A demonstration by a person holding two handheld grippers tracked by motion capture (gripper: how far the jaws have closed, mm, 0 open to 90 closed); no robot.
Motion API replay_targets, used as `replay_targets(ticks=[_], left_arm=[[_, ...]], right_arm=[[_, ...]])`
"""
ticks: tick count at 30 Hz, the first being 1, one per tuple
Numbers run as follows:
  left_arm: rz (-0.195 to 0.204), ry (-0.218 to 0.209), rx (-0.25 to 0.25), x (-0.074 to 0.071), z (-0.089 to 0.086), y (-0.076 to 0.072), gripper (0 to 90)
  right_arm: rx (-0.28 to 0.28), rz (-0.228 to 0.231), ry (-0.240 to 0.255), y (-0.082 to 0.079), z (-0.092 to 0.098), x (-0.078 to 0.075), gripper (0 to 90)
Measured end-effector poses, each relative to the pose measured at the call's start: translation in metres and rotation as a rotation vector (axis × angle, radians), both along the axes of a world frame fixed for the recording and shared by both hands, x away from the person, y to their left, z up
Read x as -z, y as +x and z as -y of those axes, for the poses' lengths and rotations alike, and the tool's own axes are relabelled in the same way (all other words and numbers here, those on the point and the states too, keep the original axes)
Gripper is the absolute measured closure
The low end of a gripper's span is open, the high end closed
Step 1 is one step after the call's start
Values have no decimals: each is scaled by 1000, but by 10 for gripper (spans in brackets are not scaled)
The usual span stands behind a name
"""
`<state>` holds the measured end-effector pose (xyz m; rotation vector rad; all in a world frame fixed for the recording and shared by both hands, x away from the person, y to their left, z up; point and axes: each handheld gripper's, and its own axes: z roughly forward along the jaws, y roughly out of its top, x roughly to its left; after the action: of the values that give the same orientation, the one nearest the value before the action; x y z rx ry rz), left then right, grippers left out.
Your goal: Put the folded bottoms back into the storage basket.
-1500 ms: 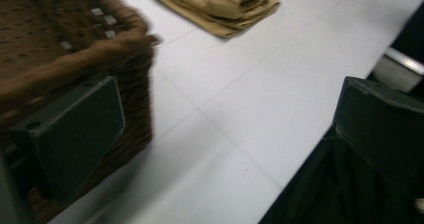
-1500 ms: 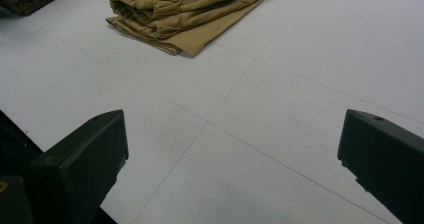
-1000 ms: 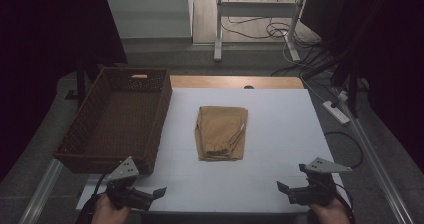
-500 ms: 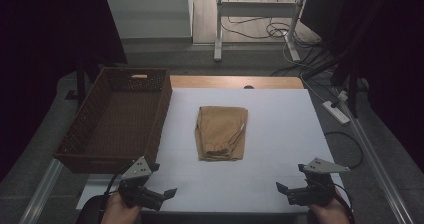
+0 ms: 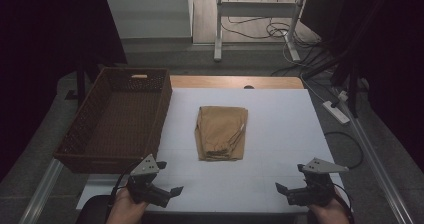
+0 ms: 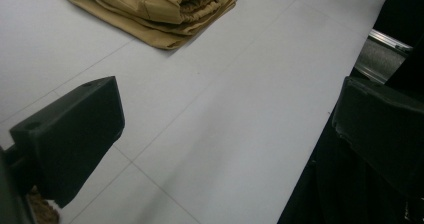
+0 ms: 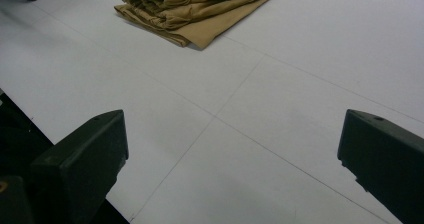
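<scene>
One folded tan garment [image 5: 222,133] lies at the centre of the white table [image 5: 280,124], its bunched elastic edge toward the person; the left gripper view shows it at 11 o'clock [image 6: 160,6], the right gripper view at 12 o'clock [image 7: 192,6]. One empty brown wicker basket [image 5: 117,119] stands at the table's 9 o'clock side, just beside the garment but apart from it. Two grippers sit at the near edge: the left gripper [image 5: 167,193] at 7 o'clock, the right gripper [image 5: 284,191] at 5 o'clock, each held by one hand [image 5: 125,211] [image 5: 330,215]. Both grippers' jaws stand wide apart with nothing between them, bare tabletop showing in the gap. Both grippers are well apart from the garment. One white power strip [image 5: 338,112] lies on the floor at 3 o'clock.
</scene>
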<state>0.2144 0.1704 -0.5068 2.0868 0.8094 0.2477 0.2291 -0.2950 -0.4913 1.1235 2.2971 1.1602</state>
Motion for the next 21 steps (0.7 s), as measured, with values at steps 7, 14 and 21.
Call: replay_targets(ticks=[7, 14, 21], left_arm=[[0, 6, 29, 1, 6, 6, 0], [-4, -29, 67, 1, 12, 17, 5], [2, -21, 71, 2, 19, 33, 3]], right_arm=[[0, 0, -2, 0, -1, 0, 5], [0, -2, -4, 0, -1, 0, 5], [1, -1, 1, 0, 0, 0, 5]])
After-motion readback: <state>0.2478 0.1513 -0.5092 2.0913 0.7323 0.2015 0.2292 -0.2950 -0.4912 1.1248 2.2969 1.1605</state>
